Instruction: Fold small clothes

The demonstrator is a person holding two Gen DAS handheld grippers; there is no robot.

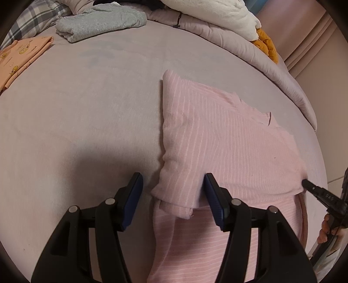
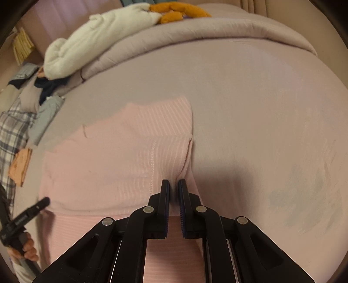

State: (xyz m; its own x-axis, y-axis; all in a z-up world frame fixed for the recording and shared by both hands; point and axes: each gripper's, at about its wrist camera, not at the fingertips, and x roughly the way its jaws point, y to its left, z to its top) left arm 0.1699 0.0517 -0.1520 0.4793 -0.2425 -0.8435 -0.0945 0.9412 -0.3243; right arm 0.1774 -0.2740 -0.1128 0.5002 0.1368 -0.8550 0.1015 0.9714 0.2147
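Note:
A pink white-striped garment [image 1: 217,139] lies partly folded on the mauve bed sheet [image 1: 87,108]; it also shows in the right wrist view [image 2: 121,156]. My left gripper [image 1: 173,198] is open, its jaws either side of the garment's folded left corner. My right gripper [image 2: 174,191] is shut on the garment's right edge, pinching a ridge of cloth. The right gripper's tip [image 1: 313,187] shows at the far right of the left wrist view, at the garment's edge. The left gripper [image 2: 32,211] shows at the lower left of the right wrist view.
A folded grey garment [image 1: 102,21] and a folded orange printed garment [image 1: 19,56] lie at the back left. A rolled quilt [image 1: 250,50] with a white blanket [image 2: 97,39] and an orange plush [image 2: 176,10] runs along the back. A plaid cloth [image 2: 13,135] lies at left.

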